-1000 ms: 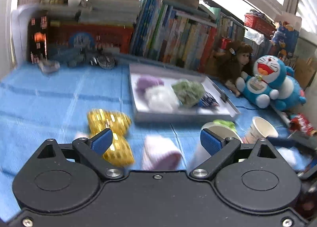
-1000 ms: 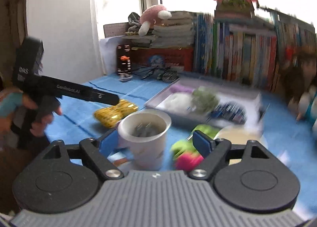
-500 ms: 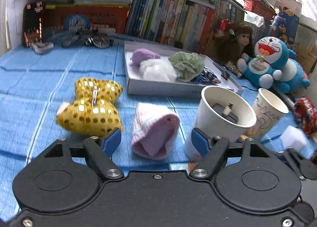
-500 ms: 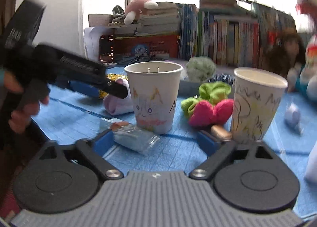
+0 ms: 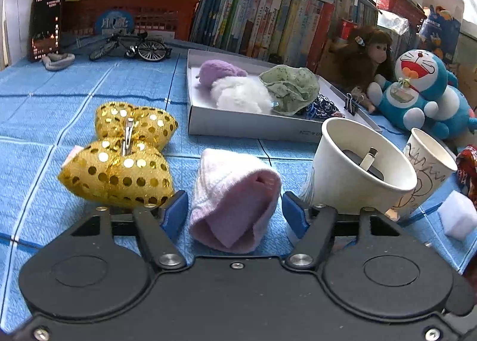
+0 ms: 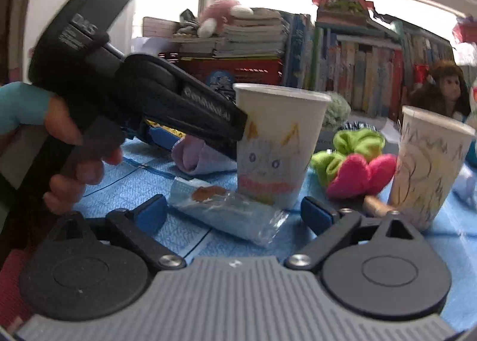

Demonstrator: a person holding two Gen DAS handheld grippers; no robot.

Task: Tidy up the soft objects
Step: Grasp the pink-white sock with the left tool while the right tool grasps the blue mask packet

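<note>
My left gripper [image 5: 235,215] is open, its blue pads on either side of a folded pink-and-white sock [image 5: 235,201] lying on the blue cloth. A gold sequin bow [image 5: 128,153] lies just left of it. A white tray [image 5: 250,126] behind holds purple, white and green soft items. My right gripper [image 6: 232,215] is open and low over a clear wrapped packet [image 6: 229,212]. A green scrunchie [image 6: 354,147] and a pink bow [image 6: 357,174] lie between two paper cups. The left gripper's body [image 6: 179,108] and the sock [image 6: 196,156] show in the right wrist view.
Two drawn-on paper cups [image 5: 357,168] [image 5: 429,171] stand right of the sock; they also show in the right wrist view [image 6: 277,144] [image 6: 429,162]. Books, a red crate, a model bicycle [image 5: 131,46], a monkey doll [image 5: 360,57] and a Doraemon plush [image 5: 423,90] line the back.
My left gripper has moved down and forward until its open pads flank the sock. My right gripper has dropped low and closed in on the packet in front of the cups.
</note>
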